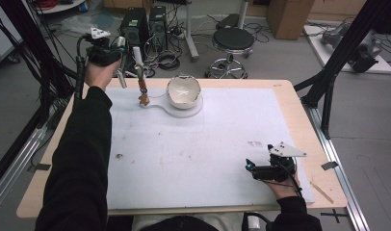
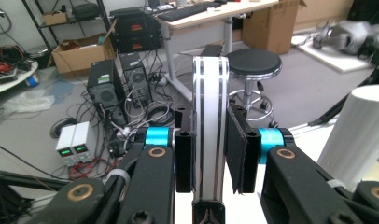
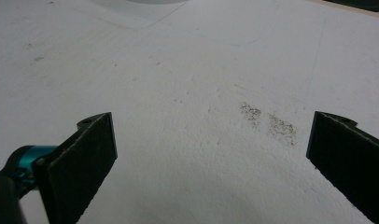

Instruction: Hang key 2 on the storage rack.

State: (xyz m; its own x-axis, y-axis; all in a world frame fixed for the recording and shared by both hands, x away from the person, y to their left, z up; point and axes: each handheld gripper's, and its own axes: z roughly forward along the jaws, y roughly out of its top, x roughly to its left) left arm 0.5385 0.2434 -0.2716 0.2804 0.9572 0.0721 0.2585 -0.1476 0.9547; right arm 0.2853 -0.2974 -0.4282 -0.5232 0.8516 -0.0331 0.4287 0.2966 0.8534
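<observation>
The left tool [image 1: 131,65] hung above the desk's [image 1: 290,96] eleven o'clock corner, its jaws clamped on a white strip with dark stripes [image 2: 209,135] that stood upright between them. From the high view the strip ran down to a small brown-orange piece [image 1: 144,98] at the white mat [image 1: 193,159]. A white bowl [image 1: 183,91] sat on a white base just toward three o'clock of that piece. The right tool [image 1: 254,166] rested near the five o'clock corner, jaws spread wide and holding nothing, over a dark smudge [image 3: 269,123].
</observation>
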